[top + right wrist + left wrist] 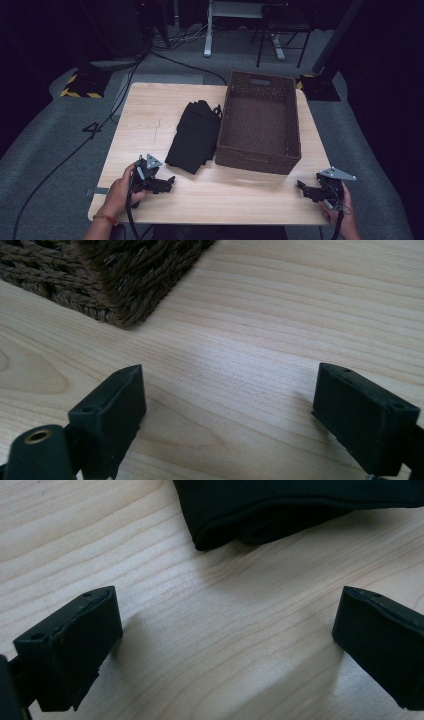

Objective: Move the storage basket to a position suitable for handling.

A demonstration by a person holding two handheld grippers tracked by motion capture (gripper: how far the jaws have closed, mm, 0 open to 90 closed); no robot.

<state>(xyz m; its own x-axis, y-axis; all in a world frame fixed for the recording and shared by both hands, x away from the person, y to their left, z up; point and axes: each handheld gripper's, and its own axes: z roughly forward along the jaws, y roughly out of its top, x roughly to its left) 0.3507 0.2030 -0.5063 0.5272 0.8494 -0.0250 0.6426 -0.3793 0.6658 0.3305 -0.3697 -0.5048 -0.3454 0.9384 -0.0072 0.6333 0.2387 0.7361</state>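
- Pale wooden bench, dark room: folded black garment lies touching the wicker basket, ready for packing.
- My left tongs rest spread near its hem; right tongs spread, empty, by the basket's corner.

Left claw and right claw both gape, held low.

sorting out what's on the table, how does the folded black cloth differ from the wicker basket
The folded black cloth is soft and lies flat and low; the brown wicker basket is stiff, woven and stands with tall walls. The cloth is the narrower of the two, the basket wider and open-topped, with nothing seen inside it. The cloth lies nearer the left gripper, the basket's corner nearer the right gripper. Both rest side by side on the wooden table, and neither is held.
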